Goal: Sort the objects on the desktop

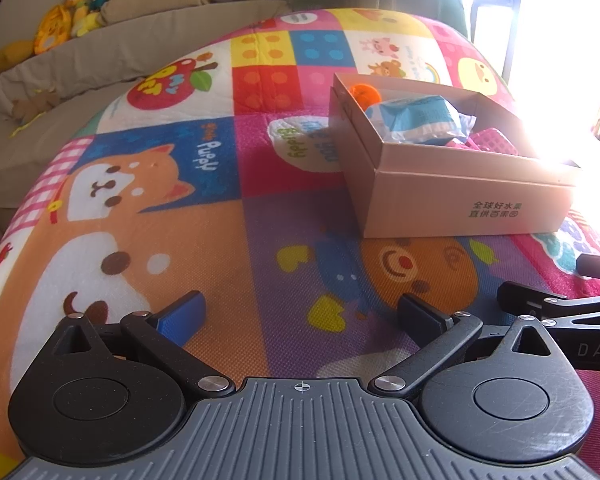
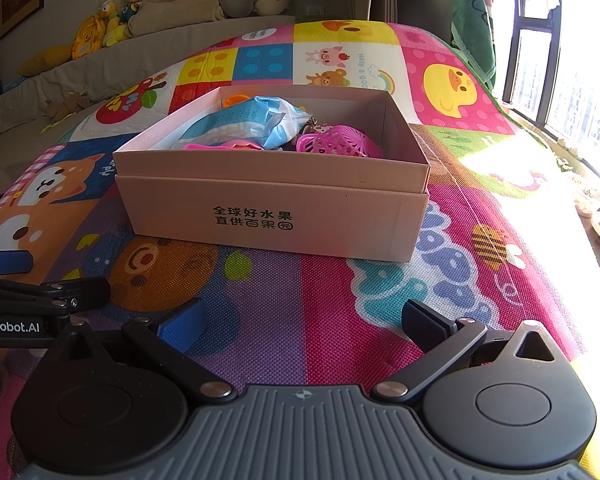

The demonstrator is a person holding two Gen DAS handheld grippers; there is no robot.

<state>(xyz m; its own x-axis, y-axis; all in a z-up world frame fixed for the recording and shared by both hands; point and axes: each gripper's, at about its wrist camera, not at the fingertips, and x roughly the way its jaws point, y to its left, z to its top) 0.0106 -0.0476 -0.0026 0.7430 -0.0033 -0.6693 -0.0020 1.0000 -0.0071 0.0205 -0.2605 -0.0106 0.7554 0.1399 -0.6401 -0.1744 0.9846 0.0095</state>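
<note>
From the left wrist camera, the left gripper [image 1: 300,312] sits low over the bright play mat [image 1: 220,240]. Its jaws are wide apart and hold nothing. One finger pad is blue and sits at about 8 o'clock; the other is dark and sits at about 4 o'clock. The cardboard box [image 1: 460,200] is on the mat at about 2 o'clock, well apart from the fingers. Its top is open. Inside it are a blue and white packet [image 1: 416,120], an orange thing [image 1: 364,94] at the far corner, and a pink basket [image 1: 494,140] near the sunny side. Strong light from the window [image 1: 560,40] washes out the box's right edge. Part of the right gripper [image 1: 540,304] pokes in at 3 o'clock. Soft toys [image 1: 80,8] sit on the sofa [image 1: 100,60] at 11 o'clock.

From the right wrist camera, the right gripper [image 2: 304,320] is also low over the play mat [image 2: 340,300]. Its jaws are wide apart and hold nothing. The cardboard box [image 2: 276,216] is straight ahead at 12 o'clock, apart from the fingers, with black letters on its front. In it lie the blue and white packet [image 2: 244,124], the pink basket [image 2: 336,142] just to the right of it, a flat pink thing [image 2: 224,146] at the front, and the orange thing [image 2: 236,99] at the back. The left gripper [image 2: 40,288] shows at 9 o'clock. The window [image 2: 560,80] is at 2 o'clock.
</note>
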